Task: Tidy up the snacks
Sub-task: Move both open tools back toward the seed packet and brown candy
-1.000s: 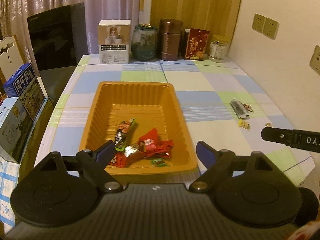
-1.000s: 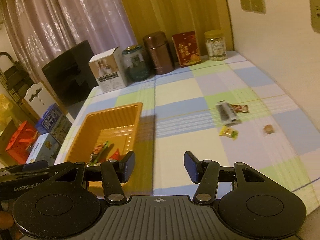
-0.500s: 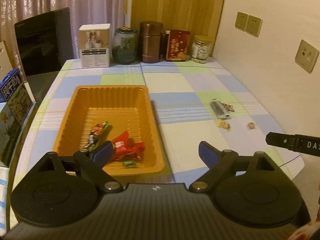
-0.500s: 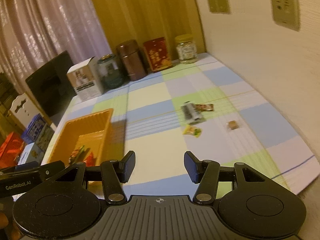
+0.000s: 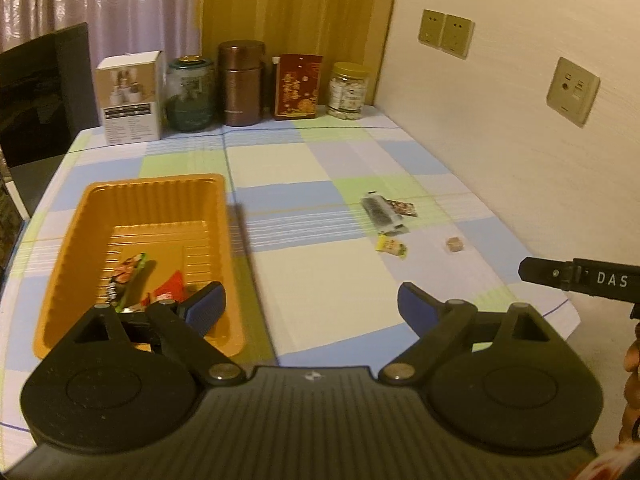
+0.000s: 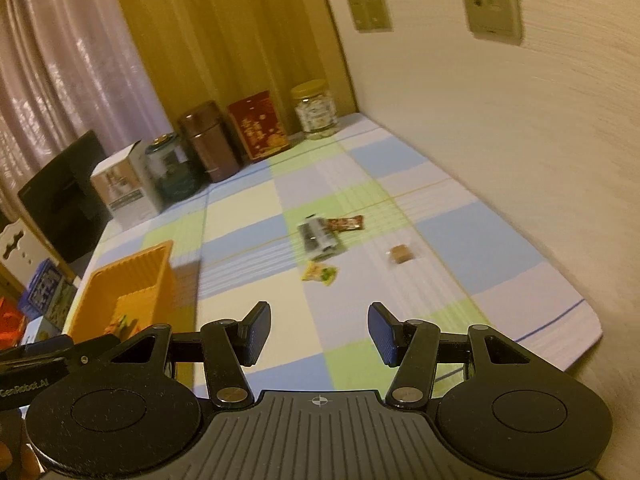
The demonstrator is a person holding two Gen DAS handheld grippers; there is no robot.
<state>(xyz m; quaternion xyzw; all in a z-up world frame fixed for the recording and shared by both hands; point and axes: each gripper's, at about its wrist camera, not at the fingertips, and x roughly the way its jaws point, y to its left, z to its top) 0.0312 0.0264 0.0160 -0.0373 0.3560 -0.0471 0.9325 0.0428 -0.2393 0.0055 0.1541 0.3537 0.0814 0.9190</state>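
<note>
Your left gripper point(image 5: 312, 300) has swung right off the orange tray point(image 5: 72, 240), jaws apart and empty; your right gripper point(image 6: 318, 332) too, nearer the loose snacks point(image 6: 320, 236).

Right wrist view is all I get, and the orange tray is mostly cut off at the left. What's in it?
Observer: The left wrist view shows a red wrapper and a long green-edged packet lying in the orange tray, both towards its near end.
Operator: Left tongs carrying anything?
Observer: No. The left tongs stand wide open with nothing between them, hanging over the tray's near right corner and the tablecloth.
Operator: Far half of the tray?
Observer: Only its ribbed floor shows there, with no snack on it.
</note>
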